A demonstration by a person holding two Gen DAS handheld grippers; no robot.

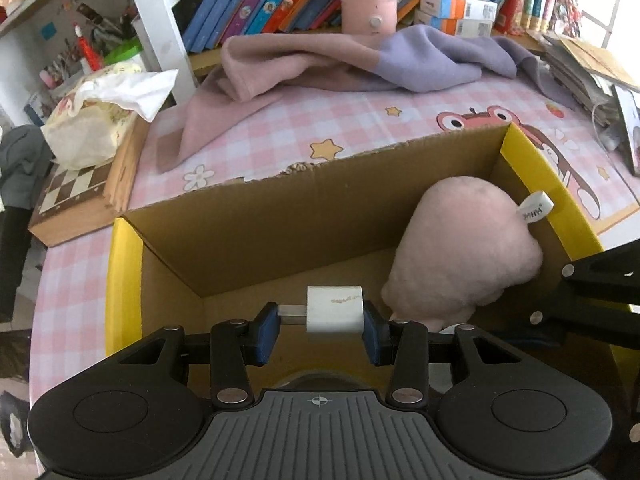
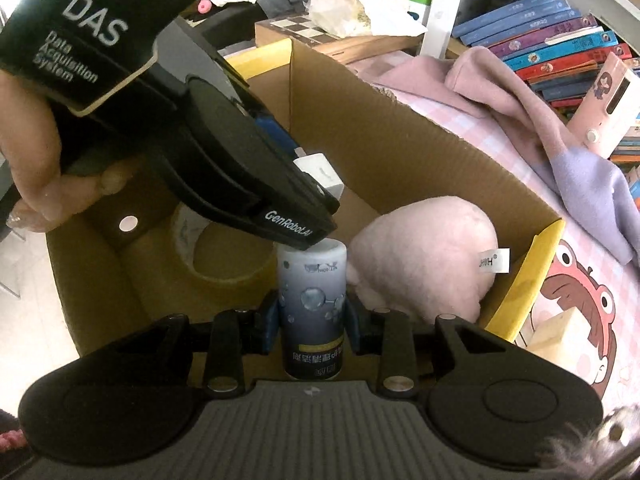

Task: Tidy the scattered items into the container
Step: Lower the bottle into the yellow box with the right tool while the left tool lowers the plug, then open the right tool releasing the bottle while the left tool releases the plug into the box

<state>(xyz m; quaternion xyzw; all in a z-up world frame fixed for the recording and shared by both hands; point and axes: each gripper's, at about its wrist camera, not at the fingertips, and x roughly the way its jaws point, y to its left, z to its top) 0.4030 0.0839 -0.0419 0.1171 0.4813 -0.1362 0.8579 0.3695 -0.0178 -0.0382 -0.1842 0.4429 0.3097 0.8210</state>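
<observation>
Left gripper [image 1: 320,330] pinches a white charger plug [image 1: 334,309] over the cardboard box [image 1: 280,216]. Pink plush toy [image 1: 460,252] lies inside, against the right wall. Right gripper [image 2: 310,322] clamps a bottle [image 2: 313,308] above the box interior.

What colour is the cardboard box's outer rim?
Yellow; the brown cardboard box's rim shows best in the left wrist view.

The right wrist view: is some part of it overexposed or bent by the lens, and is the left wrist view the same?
Right wrist view: daylight washes out the top right corner, the cardboard box rim curves from fisheye distortion, and the bottle label stays readable. Left wrist view: bright glare at the right edge, bowed bookshelf lines, while the white charger is sharp.
</observation>
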